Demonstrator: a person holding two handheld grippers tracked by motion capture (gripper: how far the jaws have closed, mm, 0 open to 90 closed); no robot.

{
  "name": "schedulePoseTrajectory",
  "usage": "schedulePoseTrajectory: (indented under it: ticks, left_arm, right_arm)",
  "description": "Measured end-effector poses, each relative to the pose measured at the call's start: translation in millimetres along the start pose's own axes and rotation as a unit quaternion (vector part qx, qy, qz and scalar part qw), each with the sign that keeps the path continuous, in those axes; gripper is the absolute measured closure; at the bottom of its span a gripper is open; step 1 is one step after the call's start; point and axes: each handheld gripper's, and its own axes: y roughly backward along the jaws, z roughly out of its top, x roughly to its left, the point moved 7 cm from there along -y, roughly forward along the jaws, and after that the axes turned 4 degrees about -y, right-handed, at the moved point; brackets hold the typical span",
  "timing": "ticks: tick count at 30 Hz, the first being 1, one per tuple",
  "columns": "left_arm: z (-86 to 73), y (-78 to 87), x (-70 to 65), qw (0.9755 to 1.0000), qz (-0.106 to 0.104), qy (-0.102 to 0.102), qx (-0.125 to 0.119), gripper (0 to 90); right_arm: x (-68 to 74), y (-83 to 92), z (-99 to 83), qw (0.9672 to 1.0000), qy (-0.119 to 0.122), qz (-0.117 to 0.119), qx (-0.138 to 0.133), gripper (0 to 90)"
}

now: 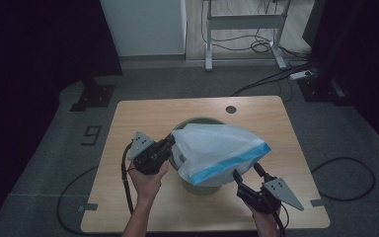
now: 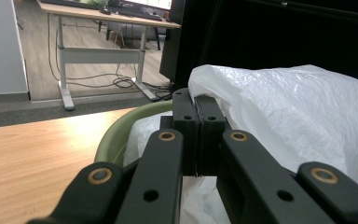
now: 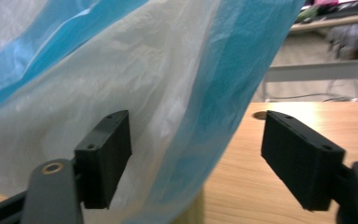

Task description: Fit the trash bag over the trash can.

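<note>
Seemingly empty green bin [image 1: 200, 185], white bag [image 1: 217, 148] draped over

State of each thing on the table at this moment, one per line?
Plastic bag: white with a blue edge, lifted, draped over the bin.
Green bin: upright on the table, mostly covered by the bag.
Left gripper: shut on the bag's edge.
Right gripper: open, jaws by the bag's blue edge, not pressing it.

You are working in a lab or office test space: a small wooden table [image 1: 128, 207] on grey carpet [image 1: 39, 163], black curtains [image 1: 29, 44] beside it, cables [image 1: 256, 47] beneath a height-adjustable desk frame [image 1: 244, 22] behind.
</note>
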Motion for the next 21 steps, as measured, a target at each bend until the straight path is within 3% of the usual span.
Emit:
schedulePoseTrajectory:
  ticks: [2,4,6,8,11,14,21]
  left_arm:
    - [-0.6,0.9,2.0,1.0000,-0.002,0.003,0.001,88.6]
    - [-1.5,2.0,3.6,1.0000,-0.004,0.006,0.001,88.6]
    - [-2.7,3.7,5.0,1.0000,-0.005,0.007,0.001,88.6]
    - [-3.7,6.5,6.2,1.0000,-0.007,0.005,0.002,88.6]
    - [-3.8,10.9,9.2,0.9999,-0.012,-0.003,0.004,88.4]
    - [-1.7,15.8,15.8,0.9999,-0.014,0.002,0.003,88.3]
    - [-9.5,23.8,19.2,0.9997,-0.021,0.004,0.012,87.9]
  right_arm:
    - [1.8,-4.8,1.8,0.9998,-0.015,0.016,0.001,36.8]
    - [3.3,-7.5,3.8,0.9998,-0.006,0.021,0.002,61.2]
    - [2.1,-9.0,7.0,0.9999,0.005,0.009,0.012,76.5]
    - [-2.4,-8.6,15.4,0.9997,0.018,-0.005,0.012,84.3]
    - [-13.6,-9.2,37.3,0.9989,0.038,-0.025,0.009,86.9]
    - [-23.4,-14.7,62.0,0.9971,0.063,-0.043,0.003,87.0]
    - [-30.3,-55.6,117.8,0.9921,0.104,-0.070,0.000,87.1]
